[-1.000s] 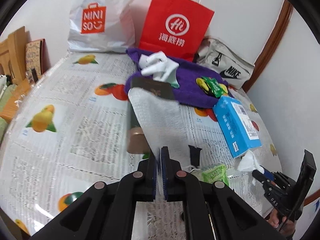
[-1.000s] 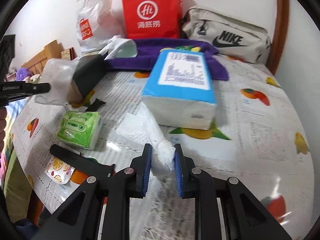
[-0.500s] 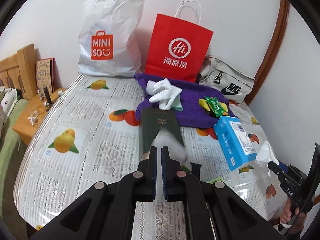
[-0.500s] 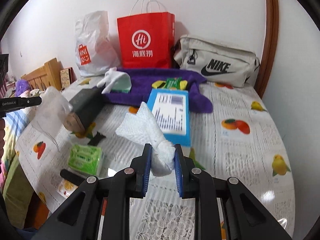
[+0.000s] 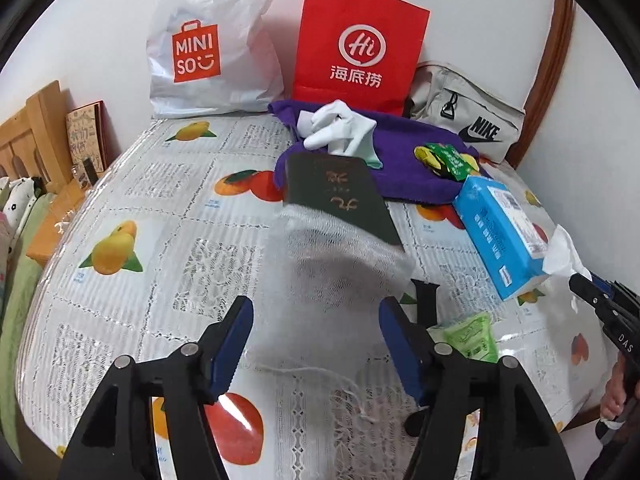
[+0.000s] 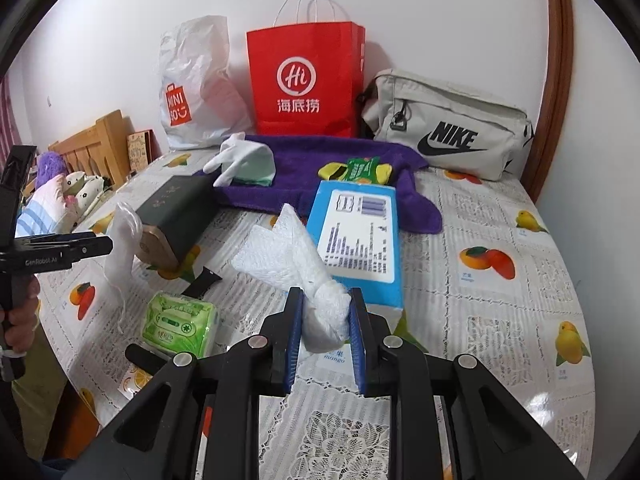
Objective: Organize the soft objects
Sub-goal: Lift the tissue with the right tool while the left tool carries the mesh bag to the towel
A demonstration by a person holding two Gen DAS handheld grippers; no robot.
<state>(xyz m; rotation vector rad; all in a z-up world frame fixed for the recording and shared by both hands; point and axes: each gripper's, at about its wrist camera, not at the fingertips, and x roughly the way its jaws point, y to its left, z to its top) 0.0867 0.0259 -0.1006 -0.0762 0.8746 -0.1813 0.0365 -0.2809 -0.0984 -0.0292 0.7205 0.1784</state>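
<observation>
Your right gripper point(image 6: 325, 320) is closed on a wad of white tissue point(image 6: 298, 268), the bunched end pinched between its blue pads point(image 6: 292, 334) and the loose end fanning up and to the left. Just beyond the tissue lies the blue tissue pack point(image 6: 358, 236), flat on the fruit-print surface point(image 6: 500, 320). Your left gripper point(image 5: 316, 332) stands wide open and holds nothing; a white mesh bag point(image 5: 340, 256) is just ahead of its spread pads point(image 5: 234, 340), blurred, with its drawstring point(image 5: 344, 388) trailing on the surface toward you. Whether the bag touches the surface cannot be told. Behind the mesh bag lies a dark green box point(image 5: 340, 196). To the right of the left gripper sits a small green tissue packet point(image 5: 470, 338), with a black strap point(image 5: 426, 302) beside it. Further back, a purple towel point(image 6: 312, 168) carries a white glove point(image 6: 234, 160) and a green and yellow snack packet point(image 6: 358, 170). Along the wall stand a white Miniso bag point(image 6: 196, 92), a red paper bag point(image 6: 304, 80) and a grey Nike bag point(image 6: 448, 128). A wooden headboard point(image 6: 96, 144) is at far left.
</observation>
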